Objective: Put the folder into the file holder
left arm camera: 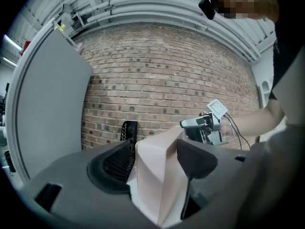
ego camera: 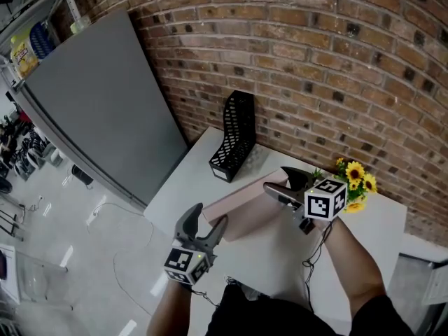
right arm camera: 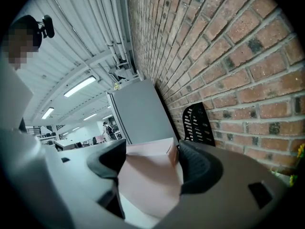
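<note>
The white desk [ego camera: 364, 222] stands with its far edge against a red brick wall [ego camera: 315, 61]. Its left edge drops to open floor, beyond which a tall grey flat panel [ego camera: 98, 103] leans along the wall. A black mesh file holder [ego camera: 234, 137] stands upright at the desk's far left corner, just beside the bricks, with bare desk between it and everything else. A bunch of yellow sunflowers [ego camera: 353, 177] sits by the wall on the right, close behind the right hand. The middle and near right of the desk are bare.

A pale pink card folder [ego camera: 252, 212] lies slantwise near the front of the desk, apart from the file holder, one end towards each hand. The left claw [ego camera: 210, 214] is set wide around the folder's near left end. In the left gripper view the card fills the gap and meets both pads, creased and raised. The right claw [ego camera: 274, 177] stands almost fully wide on the far right end, its pads against the folder's two sides.
</note>
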Available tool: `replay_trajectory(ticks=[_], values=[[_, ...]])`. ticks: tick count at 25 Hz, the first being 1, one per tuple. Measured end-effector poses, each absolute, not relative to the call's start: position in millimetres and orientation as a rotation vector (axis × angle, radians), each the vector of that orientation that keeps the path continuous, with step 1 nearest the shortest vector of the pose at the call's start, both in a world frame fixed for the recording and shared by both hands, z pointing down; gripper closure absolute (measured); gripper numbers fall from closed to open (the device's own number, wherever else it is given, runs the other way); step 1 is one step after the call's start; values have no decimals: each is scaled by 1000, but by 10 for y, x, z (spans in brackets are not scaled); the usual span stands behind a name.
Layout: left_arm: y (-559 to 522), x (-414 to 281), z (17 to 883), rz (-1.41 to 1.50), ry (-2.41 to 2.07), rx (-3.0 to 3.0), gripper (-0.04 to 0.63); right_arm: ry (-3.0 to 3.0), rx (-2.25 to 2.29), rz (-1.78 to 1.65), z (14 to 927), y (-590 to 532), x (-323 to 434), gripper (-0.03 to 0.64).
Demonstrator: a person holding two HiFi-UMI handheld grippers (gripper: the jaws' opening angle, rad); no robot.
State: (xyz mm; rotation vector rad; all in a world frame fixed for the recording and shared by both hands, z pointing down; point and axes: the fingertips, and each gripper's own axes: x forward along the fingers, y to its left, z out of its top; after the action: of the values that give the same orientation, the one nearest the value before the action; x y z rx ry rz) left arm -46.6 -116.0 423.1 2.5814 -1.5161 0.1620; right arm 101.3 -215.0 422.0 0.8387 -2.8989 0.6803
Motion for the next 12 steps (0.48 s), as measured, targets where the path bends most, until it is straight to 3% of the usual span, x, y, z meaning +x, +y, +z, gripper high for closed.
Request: replay_trajectory(ticks=[12], values=[[-1370,-110,4344,175,-1218,2759,304,-2898,814,670,4221,-2106,1022,262]])
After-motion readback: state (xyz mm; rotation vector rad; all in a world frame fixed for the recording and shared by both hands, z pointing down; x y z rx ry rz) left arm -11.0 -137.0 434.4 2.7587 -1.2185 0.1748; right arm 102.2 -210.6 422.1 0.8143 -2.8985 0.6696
